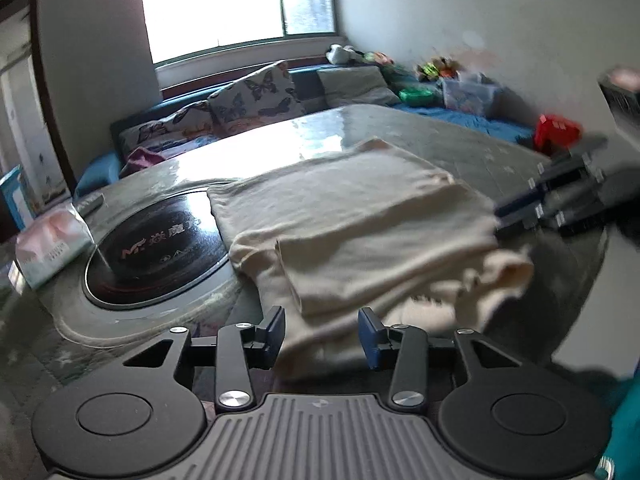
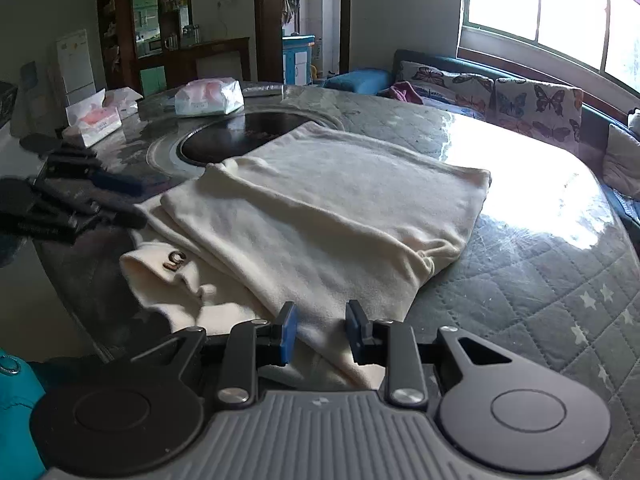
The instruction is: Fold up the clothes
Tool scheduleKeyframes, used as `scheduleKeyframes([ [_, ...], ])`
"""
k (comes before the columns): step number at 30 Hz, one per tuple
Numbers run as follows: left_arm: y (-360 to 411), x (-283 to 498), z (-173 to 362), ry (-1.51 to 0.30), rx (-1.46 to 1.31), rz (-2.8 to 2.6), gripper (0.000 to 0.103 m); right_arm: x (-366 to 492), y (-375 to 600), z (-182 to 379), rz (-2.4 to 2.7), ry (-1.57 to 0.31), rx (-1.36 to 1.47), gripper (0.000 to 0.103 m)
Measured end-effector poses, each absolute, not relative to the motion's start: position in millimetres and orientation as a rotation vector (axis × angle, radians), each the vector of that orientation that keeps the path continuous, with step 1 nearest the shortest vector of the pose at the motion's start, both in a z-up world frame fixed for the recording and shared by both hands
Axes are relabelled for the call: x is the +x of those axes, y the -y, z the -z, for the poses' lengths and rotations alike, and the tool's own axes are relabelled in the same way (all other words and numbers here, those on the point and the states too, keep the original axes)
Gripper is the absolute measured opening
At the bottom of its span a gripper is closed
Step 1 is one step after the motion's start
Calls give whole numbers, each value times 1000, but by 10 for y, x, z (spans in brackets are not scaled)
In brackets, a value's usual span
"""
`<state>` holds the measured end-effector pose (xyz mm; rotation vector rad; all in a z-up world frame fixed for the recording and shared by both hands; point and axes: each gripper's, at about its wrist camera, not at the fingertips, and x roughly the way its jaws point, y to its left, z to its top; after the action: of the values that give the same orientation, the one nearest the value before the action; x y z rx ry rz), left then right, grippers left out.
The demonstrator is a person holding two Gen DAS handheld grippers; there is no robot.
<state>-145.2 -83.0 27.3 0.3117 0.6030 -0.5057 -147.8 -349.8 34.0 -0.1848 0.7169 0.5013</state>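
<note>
Left wrist view: the left tongs (image 1: 322,338) sit at the bottom centre of the frame with their jaws spread wide and nothing between them, their blue pads just over the near hem of a cream garment (image 1: 352,220). The garment lies folded in the middle of the frame on the round counter (image 1: 460,144), which wears a grey quilted cover under a glossy sheet. One sleeve cuff (image 1: 508,276) hangs loose at the garment's right side. A black round hob (image 1: 160,248) is set in the counter at the left of the frame, and the garment's far left corner overlaps its rim. A tissue pack (image 1: 50,246) sits further left. The right tongs (image 1: 520,212) come in at the right edge, blurred, their tips at the garment's right side; whether they grip cloth there cannot be told.

Right wrist view: the right tongs (image 2: 320,330) fill the bottom centre, jaws apart and empty, over the garment's (image 2: 320,200) near edge. The cuff (image 2: 160,268), bearing a small dark emblem, lies at lower left. The left tongs (image 2: 120,204) reach in from the left edge beside the cloth. The hob (image 2: 248,138) and two tissue packs (image 2: 208,96) stand at upper left.
</note>
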Motion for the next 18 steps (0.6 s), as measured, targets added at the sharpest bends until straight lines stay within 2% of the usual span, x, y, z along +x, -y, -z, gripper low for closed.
scheduleKeyframes([
  [13,1058,-1675,-57,-522,481,592,44,-1607,3546,-368,-499,-724,-214,26],
  [15,1088,-1679,-48,-507,487,603,44,-1651,3524,-392,-513,-719,-250,32],
  [16,1104,-1680,-44,-499,490,608,43,-1674,3514,-404,-519,-716,-269,40],
  [18,1134,-1684,-35,-484,497,619,43,-1716,3497,-420,-536,-712,-304,40],
])
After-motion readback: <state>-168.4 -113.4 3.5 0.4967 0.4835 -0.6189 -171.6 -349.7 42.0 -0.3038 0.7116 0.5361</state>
